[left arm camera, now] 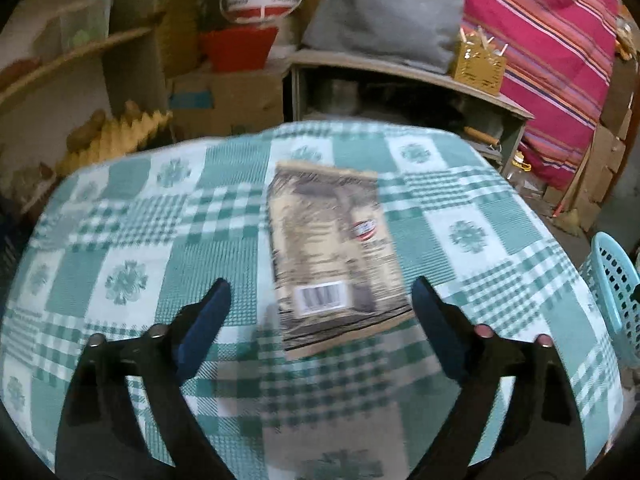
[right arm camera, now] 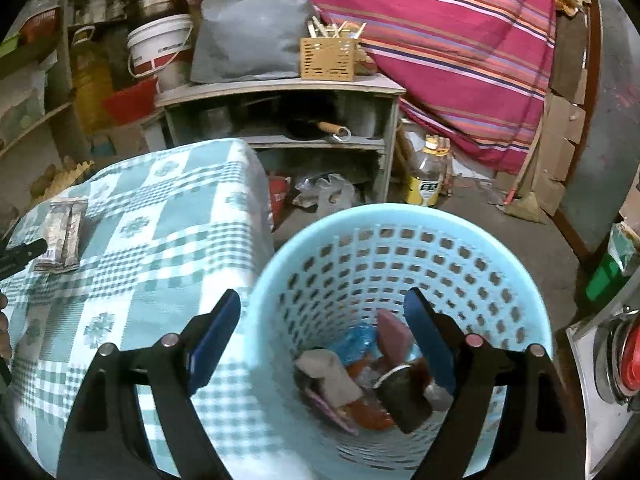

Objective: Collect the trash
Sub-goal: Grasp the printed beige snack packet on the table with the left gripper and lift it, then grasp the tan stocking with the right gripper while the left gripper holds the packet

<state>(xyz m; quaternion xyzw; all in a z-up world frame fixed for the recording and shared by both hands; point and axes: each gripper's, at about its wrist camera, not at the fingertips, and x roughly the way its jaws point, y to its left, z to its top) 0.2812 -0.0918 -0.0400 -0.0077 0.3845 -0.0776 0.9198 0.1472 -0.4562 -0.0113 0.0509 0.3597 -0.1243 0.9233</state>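
while the left claw hangs over the table, its two blue fingers stand far apart and nothing is pinched in them. a flat brown packet lies on the green and white checked cloth, just in front of the claw. the near end of the packet, with a white patch of black stripes on it, sits between the two finger tips, but the fingers do not touch it. this picture is a bit blurry

the right claw is wide apart too and holds nothing. it hangs over a light blue basket with lots of little holes. the basket stands on the floor, right beside the table. down in the basket lie bits of trash: something grey, something pink, something shiny blue, something red and a dark lump

from the right side you can see the same packet far away on the cloth, with the dark tip of the left claw next to it

behind the table stands a grey shelf with a grey bag on top, and a striped pink blanket
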